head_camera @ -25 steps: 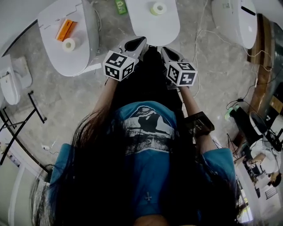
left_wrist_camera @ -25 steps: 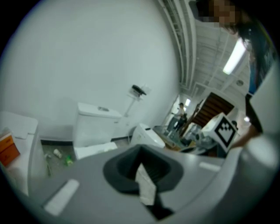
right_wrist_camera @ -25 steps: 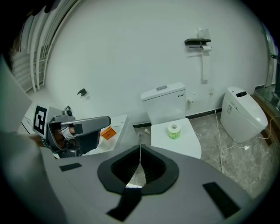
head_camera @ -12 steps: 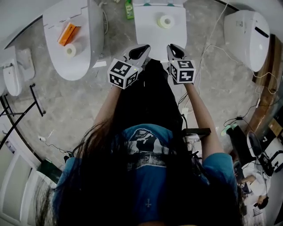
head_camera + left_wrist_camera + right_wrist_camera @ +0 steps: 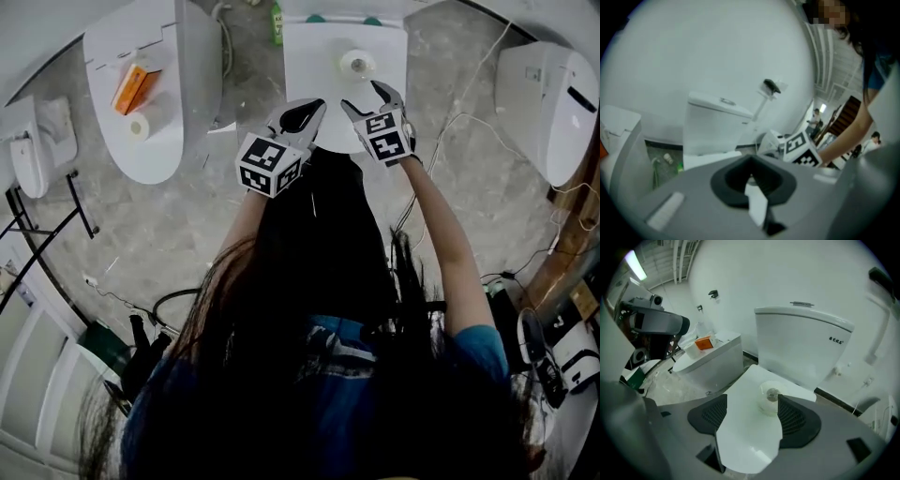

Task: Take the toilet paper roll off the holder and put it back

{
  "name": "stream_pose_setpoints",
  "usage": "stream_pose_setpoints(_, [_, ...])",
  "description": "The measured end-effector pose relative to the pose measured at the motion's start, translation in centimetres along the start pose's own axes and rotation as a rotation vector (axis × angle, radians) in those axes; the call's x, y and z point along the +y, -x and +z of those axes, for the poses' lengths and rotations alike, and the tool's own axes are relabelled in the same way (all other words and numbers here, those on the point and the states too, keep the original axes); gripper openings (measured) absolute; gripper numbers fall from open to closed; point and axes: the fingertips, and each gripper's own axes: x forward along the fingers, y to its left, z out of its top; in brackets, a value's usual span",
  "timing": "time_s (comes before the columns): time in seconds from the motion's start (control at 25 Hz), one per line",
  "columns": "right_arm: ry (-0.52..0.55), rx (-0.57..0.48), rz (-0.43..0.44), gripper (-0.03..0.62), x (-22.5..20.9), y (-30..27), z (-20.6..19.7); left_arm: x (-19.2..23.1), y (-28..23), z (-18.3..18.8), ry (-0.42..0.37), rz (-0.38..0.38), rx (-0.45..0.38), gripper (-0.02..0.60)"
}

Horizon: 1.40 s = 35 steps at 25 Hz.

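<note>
The white toilet paper roll [image 5: 357, 64] stands on end on the closed lid of the middle toilet [image 5: 314, 56]. My right gripper [image 5: 364, 97] hovers just short of it, and its jaws are opening with nothing pressed between the pads. In the right gripper view the roll [image 5: 769, 398] sits on the lid [image 5: 745, 432] just beyond the right gripper [image 5: 752, 416], close to the right-hand pad. My left gripper [image 5: 302, 114] hangs beside it over the lid's left edge, shut and empty. The left gripper [image 5: 752, 180] shows its pads together at the tips.
The toilet on the left [image 5: 183, 141] carries an orange box [image 5: 127, 86] and another roll [image 5: 139, 127]. A third toilet [image 5: 553, 103] stands right. A green bottle [image 5: 277, 21] is on the floor. The tank [image 5: 801, 343] rises behind the lid. A black wall fitting [image 5: 771, 86] hangs beyond.
The person has stepped towards the middle toilet and both grippers have moved forward over its lid. The right gripper's jaws have come apart and reached close to the roll.
</note>
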Motion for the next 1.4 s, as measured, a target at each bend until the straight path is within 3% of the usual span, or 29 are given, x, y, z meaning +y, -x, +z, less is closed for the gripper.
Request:
stream_pose_setpoints(0.28, [0.143,0.071,-0.074,0.389,-4.9,-5.9,-1.2,2.3,-5.3,-2.6,0.065,0.038,0.018,-0.002])
stream_pose_setpoints(0.48, [0.124,0.109,-0.078,0.436,-6.3,-9.1,-1.8,3.0,-7.2,-4.0,0.073,0.046,0.046,-0.002])
stream_pose_setpoints(0.6, [0.135,0.143,-0.062,0.443,-6.1,-10.3,-2.3,3.1,-7.6,-4.4,0.071,0.051,0.061,-0.002])
stream_pose_setpoints(0.8, [0.147,0.148,-0.128,0.445,-7.0,-11.9,-2.1,4.0,-7.5,-4.9,0.076,0.069,0.079,-0.002])
stream_pose_setpoints(1.16, [0.143,0.158,-0.122,0.445,-7.0,-12.1,-2.0,4.0,-7.2,-5.3,0.059,0.072,0.104,-0.002])
stream_pose_setpoints(1.4, [0.082,0.081,-0.185,0.443,-8.1,-9.6,-1.3,3.5,-7.1,-5.2,0.041,0.048,0.117,-0.002])
